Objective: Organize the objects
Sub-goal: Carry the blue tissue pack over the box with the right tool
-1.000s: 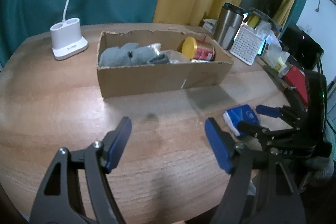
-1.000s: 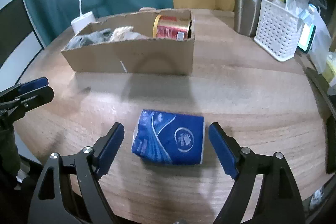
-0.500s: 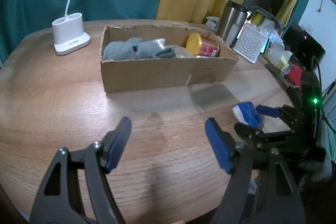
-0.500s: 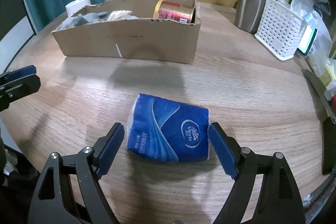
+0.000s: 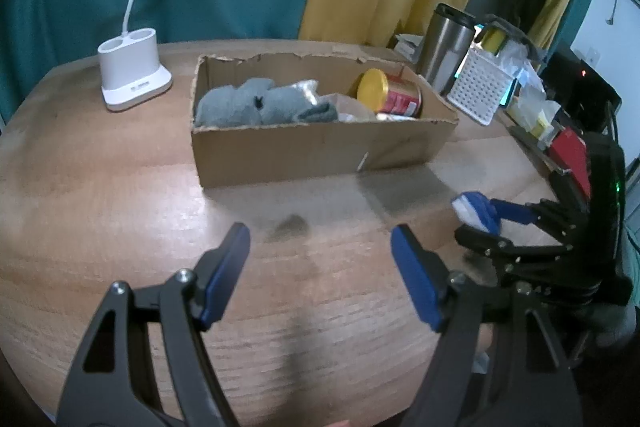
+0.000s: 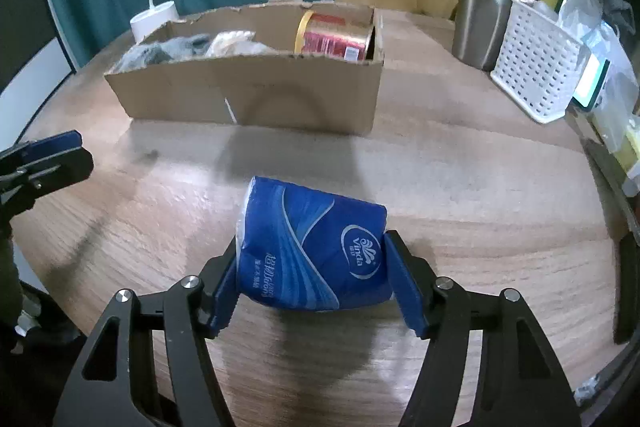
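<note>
Since a second ago the right hand-held gripper [image 6: 312,279] has drawn its blue pads in from wide apart until they clamp the blue tissue pack [image 6: 312,247], apparently tilted clear of the bench [image 6: 460,171]. Left hand-held gripper [image 5: 320,267] hangs idle, fingers apart, empty. Cardboard box [image 6: 256,95] ahead, already holding grey cloth and a tin, looks the likely destination.

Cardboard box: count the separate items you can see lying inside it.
3: grey cloth at the left end, crinkled clear bag in the middle, red can at the right end. More may be hidden underneath.
</note>
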Action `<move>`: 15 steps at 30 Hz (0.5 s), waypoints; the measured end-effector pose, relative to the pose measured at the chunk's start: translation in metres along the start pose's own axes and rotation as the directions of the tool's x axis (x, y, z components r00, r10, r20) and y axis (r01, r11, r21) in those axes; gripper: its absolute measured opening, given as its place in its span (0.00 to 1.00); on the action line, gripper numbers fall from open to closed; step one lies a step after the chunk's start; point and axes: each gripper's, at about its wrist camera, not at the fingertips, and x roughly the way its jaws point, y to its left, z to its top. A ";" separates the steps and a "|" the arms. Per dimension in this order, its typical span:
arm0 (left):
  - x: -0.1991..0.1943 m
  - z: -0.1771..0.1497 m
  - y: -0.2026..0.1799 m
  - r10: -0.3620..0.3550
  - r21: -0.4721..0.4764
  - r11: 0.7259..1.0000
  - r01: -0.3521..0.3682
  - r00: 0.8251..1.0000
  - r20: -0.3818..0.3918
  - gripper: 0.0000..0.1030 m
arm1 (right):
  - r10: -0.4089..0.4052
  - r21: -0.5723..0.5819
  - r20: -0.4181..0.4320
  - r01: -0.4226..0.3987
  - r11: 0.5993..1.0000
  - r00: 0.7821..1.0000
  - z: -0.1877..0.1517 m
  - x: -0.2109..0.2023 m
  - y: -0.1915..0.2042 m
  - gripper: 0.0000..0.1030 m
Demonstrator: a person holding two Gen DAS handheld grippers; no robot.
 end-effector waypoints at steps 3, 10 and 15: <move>-0.001 0.003 0.000 0.000 -0.001 1.000 0.000 1.000 0.004 0.72 | 0.006 0.002 0.014 -0.006 1.000 1.000 0.005 -0.005 0.000 0.67; -0.006 0.013 0.005 0.004 -0.010 1.000 -0.004 0.999 0.032 0.72 | 0.013 -0.016 0.048 -0.013 1.000 0.999 0.026 -0.017 0.002 0.67; -0.008 0.019 0.009 0.010 -0.018 1.000 -0.009 0.999 0.045 0.72 | 0.019 -0.025 0.067 -0.018 1.000 0.998 0.037 -0.023 0.004 0.67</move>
